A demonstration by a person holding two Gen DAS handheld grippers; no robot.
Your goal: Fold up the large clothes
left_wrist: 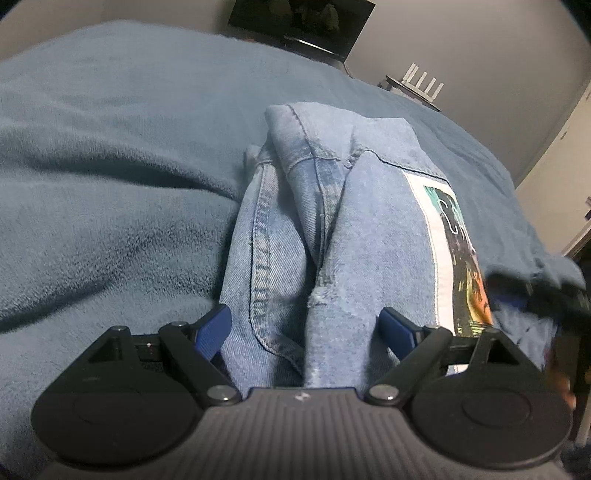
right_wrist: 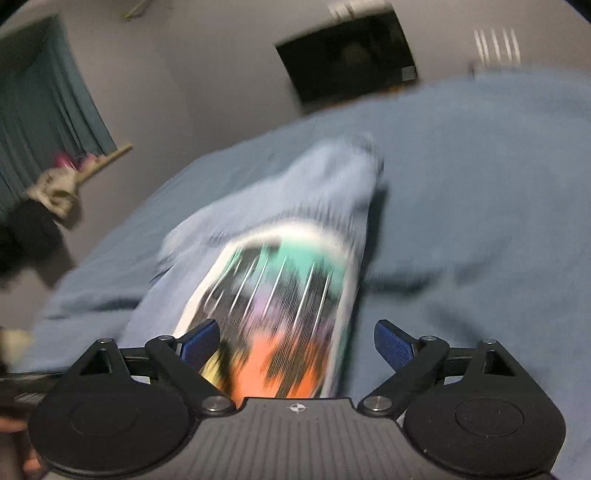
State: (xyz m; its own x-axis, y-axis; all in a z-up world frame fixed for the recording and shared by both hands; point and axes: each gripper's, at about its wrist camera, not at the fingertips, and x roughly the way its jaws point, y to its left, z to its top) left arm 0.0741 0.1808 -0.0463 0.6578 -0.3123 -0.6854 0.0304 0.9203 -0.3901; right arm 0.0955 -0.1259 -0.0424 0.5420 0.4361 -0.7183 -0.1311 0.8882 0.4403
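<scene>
A folded blue denim garment (left_wrist: 332,229) with a colourful printed patch (left_wrist: 458,251) lies on a blue blanket (left_wrist: 110,177). My left gripper (left_wrist: 306,325) is open, its blue pads on either side of the near end of the denim. In the right wrist view the same garment (right_wrist: 303,206) is motion-blurred, with the patch (right_wrist: 273,317) between the open fingers of my right gripper (right_wrist: 297,343). The right gripper also shows as a dark blur at the right edge of the left wrist view (left_wrist: 546,295).
The blanket (right_wrist: 480,221) covers a bed. A dark TV (left_wrist: 299,22) hangs on the far wall, also in the right wrist view (right_wrist: 347,59). A white router (left_wrist: 421,85) stands beside it. Teal curtains (right_wrist: 48,103) and a pile of items (right_wrist: 55,192) are at the left.
</scene>
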